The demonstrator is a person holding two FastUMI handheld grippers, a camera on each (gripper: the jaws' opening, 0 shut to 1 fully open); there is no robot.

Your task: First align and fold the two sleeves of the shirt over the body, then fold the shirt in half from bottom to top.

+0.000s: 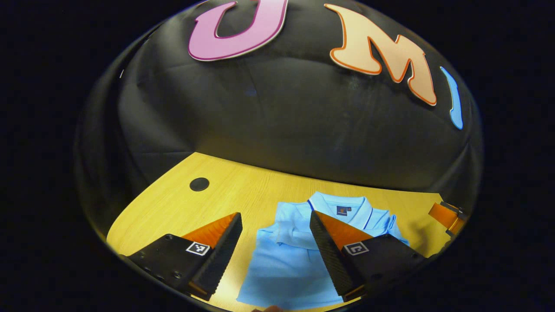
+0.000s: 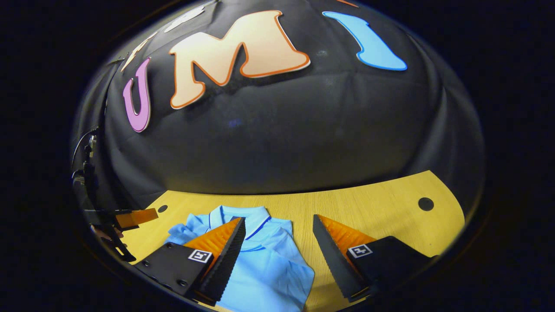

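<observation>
Left gripper view: we see our left gripper [image 1: 275, 242] released, jaws spread above the light blue shirt [image 1: 288, 260], which lies folded on the desk [image 1: 243, 186] near its front edge, collar toward the back edge.

Right gripper view: our right gripper [image 2: 277, 247] is also released, over the shirt's [image 2: 269, 268] right edge.

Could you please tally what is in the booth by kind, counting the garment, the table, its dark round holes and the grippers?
Shirt: 1
Table: 1
Dark round holes in the table: 2
Hand-held grippers, left hand-held gripper and right hand-held gripper, both open: 2
Total: 6
</observation>
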